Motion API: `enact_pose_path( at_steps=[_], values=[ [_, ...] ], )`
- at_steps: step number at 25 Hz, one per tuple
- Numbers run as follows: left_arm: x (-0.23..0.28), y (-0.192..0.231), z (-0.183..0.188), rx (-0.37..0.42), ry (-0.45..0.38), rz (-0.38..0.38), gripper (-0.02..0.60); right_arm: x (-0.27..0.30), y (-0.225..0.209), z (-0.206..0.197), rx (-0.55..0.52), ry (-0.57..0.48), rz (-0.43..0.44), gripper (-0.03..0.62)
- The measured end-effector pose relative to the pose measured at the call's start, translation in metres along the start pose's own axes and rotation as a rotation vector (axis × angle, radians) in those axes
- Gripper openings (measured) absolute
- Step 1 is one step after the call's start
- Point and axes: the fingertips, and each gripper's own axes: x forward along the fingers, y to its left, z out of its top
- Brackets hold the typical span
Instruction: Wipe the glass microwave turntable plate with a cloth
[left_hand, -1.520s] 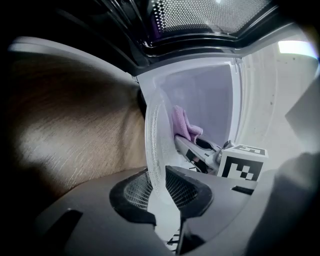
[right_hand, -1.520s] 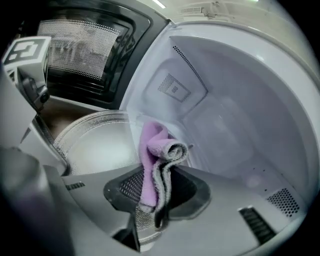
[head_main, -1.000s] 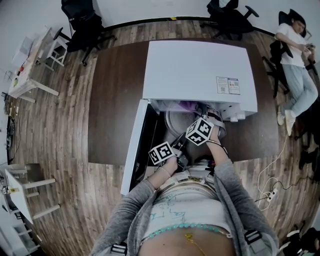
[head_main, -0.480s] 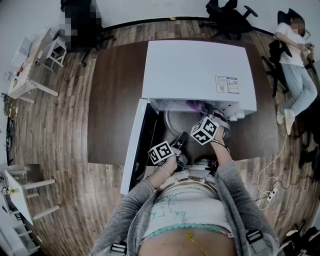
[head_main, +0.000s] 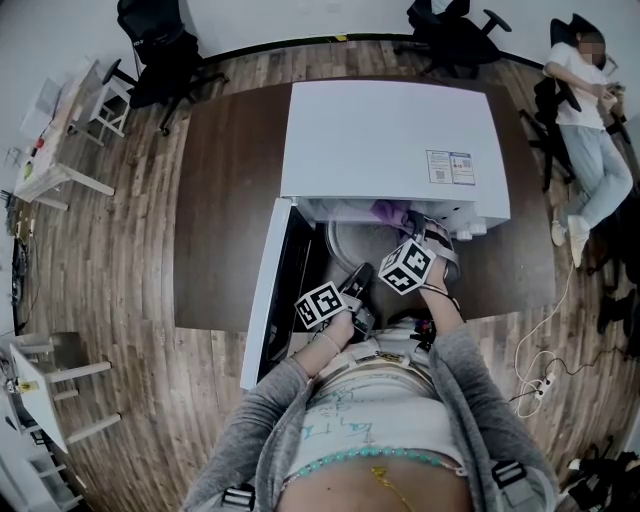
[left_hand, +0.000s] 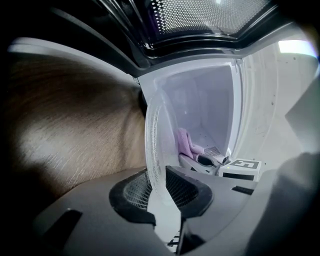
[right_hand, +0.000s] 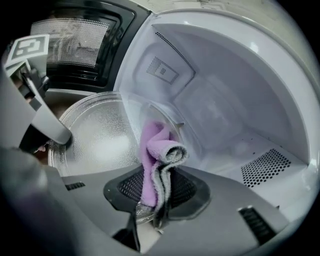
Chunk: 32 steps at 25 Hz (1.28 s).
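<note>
While the left gripper (left_hand: 160, 186) is clamping the glass turntable plate (left_hand: 152, 145) by its rim at the open microwave's (head_main: 390, 140) mouth, the right gripper (right_hand: 159, 194) is pinching a purple cloth (right_hand: 156, 155) just at its surface, so wiping is looking underway, not finished.

Inspection recorded one white microwave (head_main: 395, 140) on one brown table (head_main: 225, 200). One glass turntable plate (right_hand: 95, 135) and one purple cloth (right_hand: 150, 145) were counted. Two grippers were present: left gripper (left_hand: 160, 192) and right gripper (right_hand: 157, 192). There were two marker cubes, one per gripper: left cube (head_main: 320, 305), right cube (head_main: 405, 265). Two black office chairs stood by the far wall: first chair (head_main: 160, 45), second chair (head_main: 450, 35). Two persons were noted: operator (head_main: 370, 440) and bystander (head_main: 585, 130). One power strip (head_main: 540, 390) was seen. The white furniture at the left edge was too small to count.
</note>
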Motion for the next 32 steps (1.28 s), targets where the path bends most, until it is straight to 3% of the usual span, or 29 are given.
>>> enact_pose_path(
  at_steps=[10,26,32],
  values=[
    [0.001,0.001,0.000,0.004,-0.002,0.008,0.071,-0.007,0.018,0.006,0.012,0.004,0.053,0.123],
    [0.001,0.002,0.001,0.002,-0.019,0.023,0.074,-0.018,0.058,0.037,-0.101,-0.073,0.146,0.123],
    [0.000,0.005,0.000,-0.019,-0.031,0.030,0.075,-0.023,0.082,0.053,-0.209,-0.116,0.182,0.123]
  ],
)
